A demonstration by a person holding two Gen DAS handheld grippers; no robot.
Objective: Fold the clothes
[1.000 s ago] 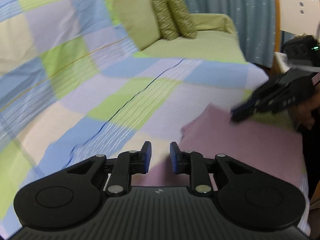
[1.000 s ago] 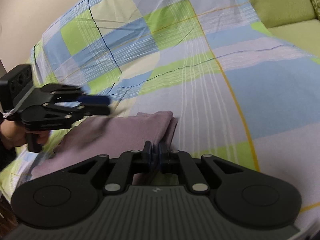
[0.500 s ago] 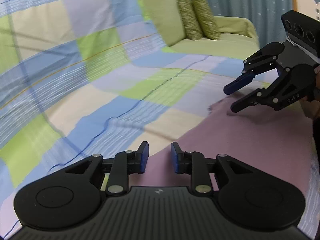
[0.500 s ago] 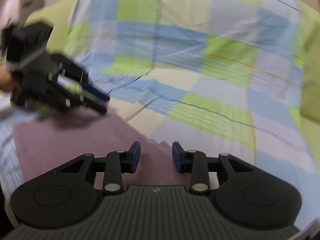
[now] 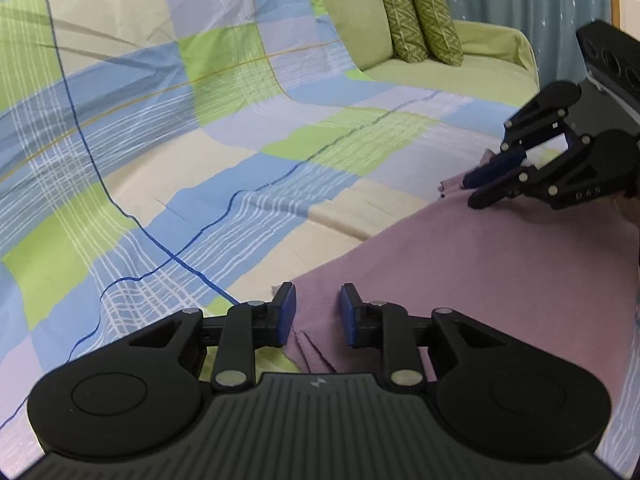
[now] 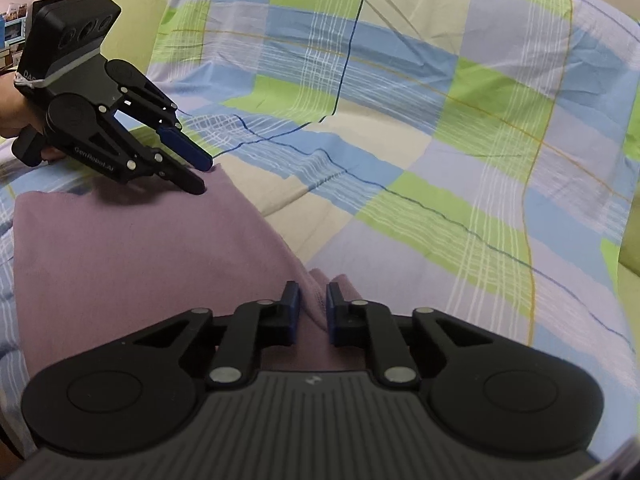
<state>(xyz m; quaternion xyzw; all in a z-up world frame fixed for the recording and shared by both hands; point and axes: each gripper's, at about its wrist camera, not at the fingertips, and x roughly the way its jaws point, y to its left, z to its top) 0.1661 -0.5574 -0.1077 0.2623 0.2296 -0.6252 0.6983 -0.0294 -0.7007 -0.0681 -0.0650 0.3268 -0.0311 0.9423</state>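
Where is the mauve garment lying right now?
The mauve garment lies flat on the checked bedsheet, lower right in the left wrist view, with the left gripper and right gripper at its corners.

Under my black left claw [image 5: 316, 312] with blue pads I see a plain mauve folded cloth garment [image 5: 500, 264]; beyond it, a checked blue, green, cream and lilac bedsheet [image 5: 200, 152], then two green leaf-patterned cushions [image 5: 420, 12].
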